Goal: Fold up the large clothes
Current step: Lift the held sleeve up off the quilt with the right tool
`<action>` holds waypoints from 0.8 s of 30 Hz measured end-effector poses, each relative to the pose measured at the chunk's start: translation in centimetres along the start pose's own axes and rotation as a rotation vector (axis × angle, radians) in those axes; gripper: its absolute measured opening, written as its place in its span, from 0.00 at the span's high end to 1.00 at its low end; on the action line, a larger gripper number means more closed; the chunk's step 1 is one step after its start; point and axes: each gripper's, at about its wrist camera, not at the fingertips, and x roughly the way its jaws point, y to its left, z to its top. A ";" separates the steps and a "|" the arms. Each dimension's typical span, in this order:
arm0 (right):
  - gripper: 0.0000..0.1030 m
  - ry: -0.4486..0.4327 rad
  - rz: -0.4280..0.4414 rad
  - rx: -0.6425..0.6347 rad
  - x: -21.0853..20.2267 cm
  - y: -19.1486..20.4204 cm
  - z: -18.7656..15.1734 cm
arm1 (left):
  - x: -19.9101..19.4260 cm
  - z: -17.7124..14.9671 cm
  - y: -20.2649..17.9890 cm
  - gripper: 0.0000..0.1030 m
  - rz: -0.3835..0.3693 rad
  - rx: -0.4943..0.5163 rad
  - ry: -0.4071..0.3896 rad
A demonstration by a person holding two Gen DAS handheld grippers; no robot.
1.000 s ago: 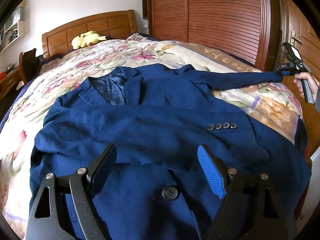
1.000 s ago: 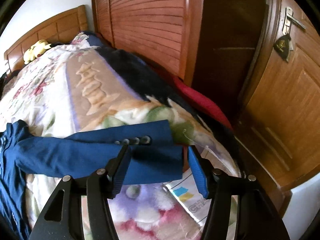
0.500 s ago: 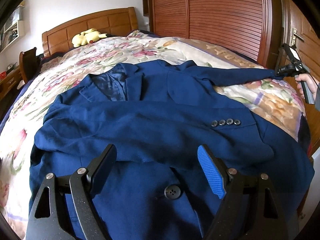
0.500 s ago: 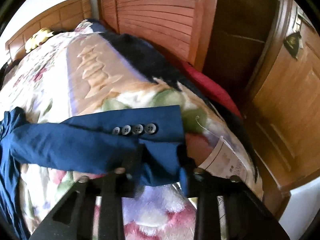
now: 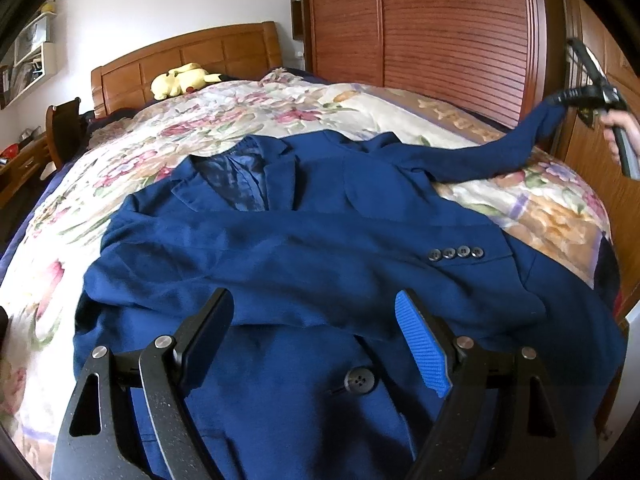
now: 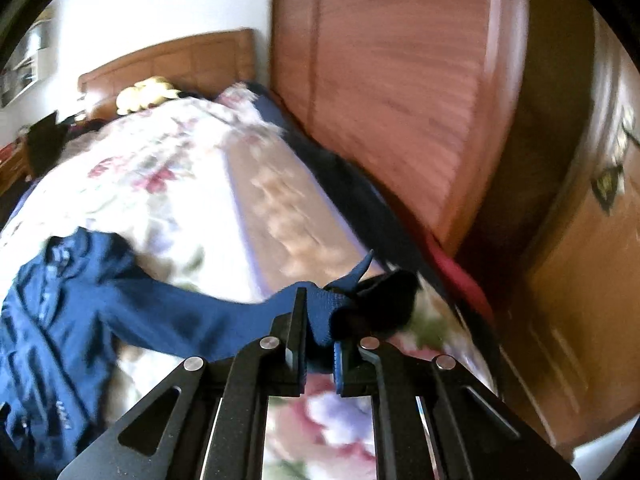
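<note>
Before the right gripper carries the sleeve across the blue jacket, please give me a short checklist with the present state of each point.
1. Right gripper shut on the sleeve cuff: ok; its jaws have just been closing, with cloth between them.
2. Cuff lifted off the floral quilt: ok, seen from the left wrist view.
3. Other sleeve already folded across the jacket front: ok.
4. Left gripper open and holding nothing: ok; it hovers above the lower front.
5. Jacket body lying flat: not ok, wrinkles near its left edge.
6. How deep the cuff sits between the pads: cannot tell, the picture is blurred.
</note>
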 end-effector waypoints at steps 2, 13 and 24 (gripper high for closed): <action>0.92 -0.035 0.029 -0.044 -1.7 2.2 1.3 | -0.8 0.0 0.6 0.19 0.000 -0.007 -0.012; 0.92 -0.158 0.235 -0.268 -8.9 18.0 2.9 | -4.1 -0.2 4.5 0.19 0.038 -0.047 -0.060; 0.93 -0.189 0.402 -0.437 -11.3 27.7 1.9 | -6.8 -0.9 7.8 0.19 0.074 -0.076 -0.103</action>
